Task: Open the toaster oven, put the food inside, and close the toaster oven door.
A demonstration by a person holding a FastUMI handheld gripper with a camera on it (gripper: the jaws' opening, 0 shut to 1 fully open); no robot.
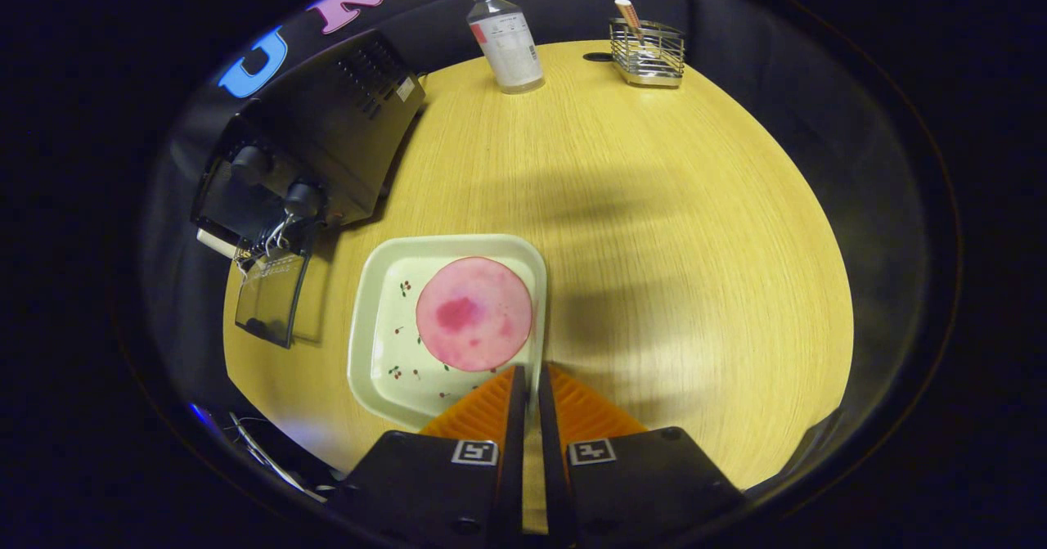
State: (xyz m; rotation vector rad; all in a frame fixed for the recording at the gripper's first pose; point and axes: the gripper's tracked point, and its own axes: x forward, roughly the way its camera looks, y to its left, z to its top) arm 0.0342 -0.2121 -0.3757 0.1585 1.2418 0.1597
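A pale square plate (384, 344) with small cherry prints lies on the wooden table and carries a round pink slice of food (474, 313). My gripper (529, 371) is at the plate's near right rim. Its fingers are almost together, with the thin rim pinched between them. The black toaster oven (335, 128) stands beyond the plate to the left, with two knobs on its front. Its glass door (270, 297) hangs open, folded down toward the table, just left of the plate.
A clear bottle (507, 42) with a white label stands at the table's far edge. To its right is a wire basket (648, 54) with a stick in it. Bare wooden tabletop (679, 230) stretches to the right of the plate.
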